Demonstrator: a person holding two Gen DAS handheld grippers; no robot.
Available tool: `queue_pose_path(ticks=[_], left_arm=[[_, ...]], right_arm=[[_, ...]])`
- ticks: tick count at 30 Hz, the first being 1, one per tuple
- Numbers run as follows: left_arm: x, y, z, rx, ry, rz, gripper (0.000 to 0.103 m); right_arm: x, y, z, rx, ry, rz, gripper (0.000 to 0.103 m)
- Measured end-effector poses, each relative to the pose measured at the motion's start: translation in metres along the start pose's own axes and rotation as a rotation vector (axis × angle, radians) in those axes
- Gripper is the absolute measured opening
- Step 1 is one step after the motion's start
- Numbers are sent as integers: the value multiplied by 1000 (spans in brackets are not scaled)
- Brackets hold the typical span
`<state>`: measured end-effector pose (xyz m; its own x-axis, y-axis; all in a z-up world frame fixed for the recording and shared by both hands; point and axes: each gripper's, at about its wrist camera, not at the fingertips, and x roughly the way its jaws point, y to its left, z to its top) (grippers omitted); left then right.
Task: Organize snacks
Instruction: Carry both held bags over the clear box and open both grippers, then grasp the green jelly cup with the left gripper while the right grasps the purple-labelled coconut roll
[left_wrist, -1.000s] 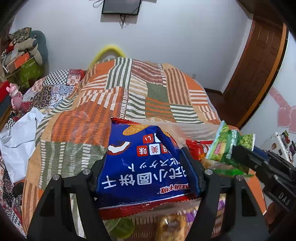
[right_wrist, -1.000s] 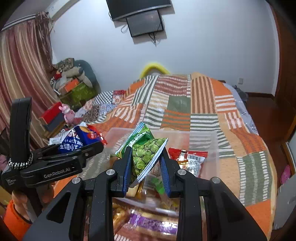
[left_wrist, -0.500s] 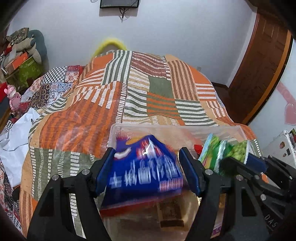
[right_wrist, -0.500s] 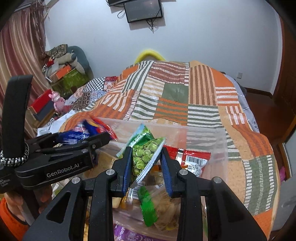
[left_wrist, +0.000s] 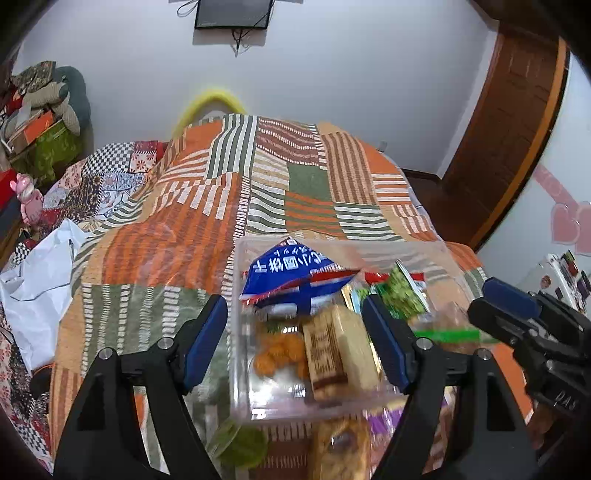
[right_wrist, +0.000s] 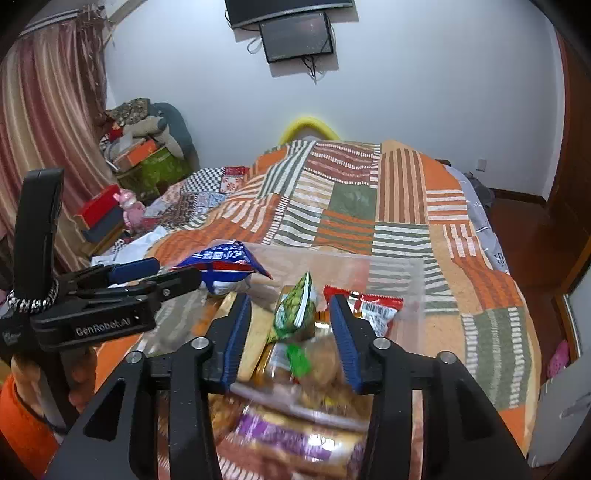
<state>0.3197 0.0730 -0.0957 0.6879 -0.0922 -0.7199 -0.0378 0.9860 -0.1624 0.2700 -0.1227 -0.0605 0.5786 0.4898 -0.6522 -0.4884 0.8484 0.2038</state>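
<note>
Left wrist: blue packet (left_wrist: 295, 275) beyond open claw (left_wrist: 295, 341).

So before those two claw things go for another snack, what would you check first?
1. Blue packet let go by the left gripper, whose fingers have just been opening: ok.
2. Green pea bag clear of the right gripper, fingers just opened, not pressing it: ok.
3. Both packets inside the clear bin: ok.
4. Bin sitting flat on the bedspread: cannot tell.
5. Room left in the bin: cannot tell.
</note>
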Motion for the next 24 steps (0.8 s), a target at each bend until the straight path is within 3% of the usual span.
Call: queue_pose_path(ticks=[10,18,24], left_arm=[[-34,24,-49,31,22,35,81],[-10,48,-89,6,141,55,81],[17,47,-98,-10,162,72,81]], right_arm=[[-27,-15,-42,-6,30,-14,54],[4,-22,-82,-6,179,-3,59],[22,-25,-85,5,212,10,59]])
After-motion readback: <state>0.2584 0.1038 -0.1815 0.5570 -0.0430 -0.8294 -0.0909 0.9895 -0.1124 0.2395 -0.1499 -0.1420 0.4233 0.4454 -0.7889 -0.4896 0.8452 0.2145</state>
